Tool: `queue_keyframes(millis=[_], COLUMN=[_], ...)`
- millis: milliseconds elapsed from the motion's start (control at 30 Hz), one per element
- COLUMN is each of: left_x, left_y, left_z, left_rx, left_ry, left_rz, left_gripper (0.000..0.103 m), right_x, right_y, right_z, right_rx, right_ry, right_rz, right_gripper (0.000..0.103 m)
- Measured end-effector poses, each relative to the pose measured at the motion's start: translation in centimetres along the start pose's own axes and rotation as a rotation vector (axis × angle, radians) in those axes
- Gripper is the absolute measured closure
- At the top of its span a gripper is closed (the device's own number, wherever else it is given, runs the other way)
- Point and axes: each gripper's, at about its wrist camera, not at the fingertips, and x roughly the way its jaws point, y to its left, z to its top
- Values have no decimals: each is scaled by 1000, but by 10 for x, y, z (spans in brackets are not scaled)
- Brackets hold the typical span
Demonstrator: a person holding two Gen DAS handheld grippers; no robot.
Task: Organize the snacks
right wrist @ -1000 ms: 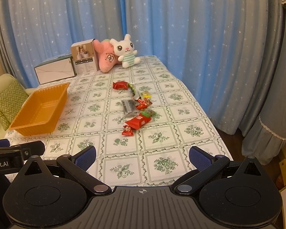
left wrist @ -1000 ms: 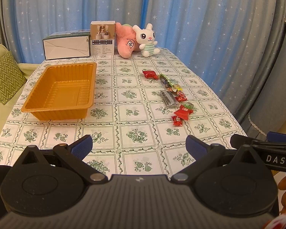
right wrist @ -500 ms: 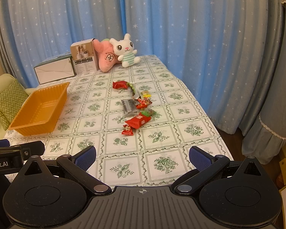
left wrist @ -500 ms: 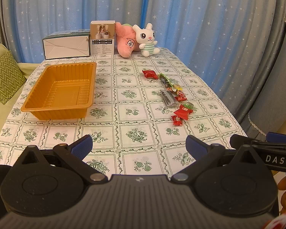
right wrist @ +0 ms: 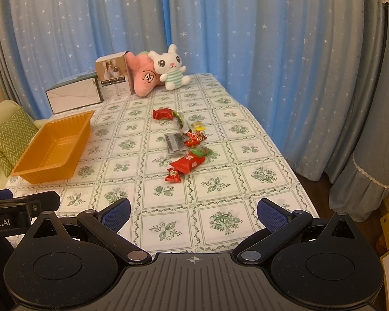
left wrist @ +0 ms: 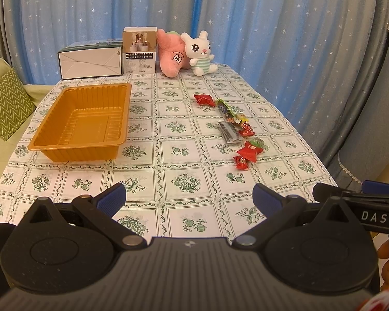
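Observation:
An empty orange tray (left wrist: 83,119) (right wrist: 53,147) sits on the left side of the table. Several wrapped snacks lie in a line on the right: a red pack (left wrist: 205,99) (right wrist: 162,114) farthest, a grey sachet (left wrist: 228,132) (right wrist: 175,142) in the middle, a long red pack (left wrist: 249,150) (right wrist: 187,162), and a small red candy (left wrist: 241,162) (right wrist: 173,176) nearest. My left gripper (left wrist: 189,198) is open and empty over the table's near edge. My right gripper (right wrist: 193,210) is open and empty, also at the near edge, short of the snacks.
A white box (left wrist: 90,62), a brown carton (left wrist: 140,50), a pink plush (left wrist: 172,55) and a white rabbit plush (left wrist: 199,51) stand at the table's far end. Blue curtains hang behind and to the right. A green cushion (left wrist: 5,108) lies left of the table.

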Motion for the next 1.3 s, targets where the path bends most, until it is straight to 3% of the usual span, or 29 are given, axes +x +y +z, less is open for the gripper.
queue_keyframes(millis=[367,700,833,867,1067,1300], left_x=[25,87,117,124,163,203], left_y=[4,-9,-23,-27,-45,-59], left_z=[0,10,14,15,19,22], left_rx=[12,29,45,50,61,77], left_ry=[25,72,84,84,103,108], left_rz=[-26,-91,-120,-127,-166,-191], left_gripper=[0,0,6,7,19,39], right_x=[15,52,65,68,95,123], right_y=[-15,-34,-44,-47,-66,-79], right_z=[1,12,19,21,28,34], right_rx=[54,75,95,97,154,198], right_ry=[-39,-30,-29,-28,4,40], right_rz=[-30,-43,-54,-57,-67,-55], right_gripper=[0,0,2,9,25,29])
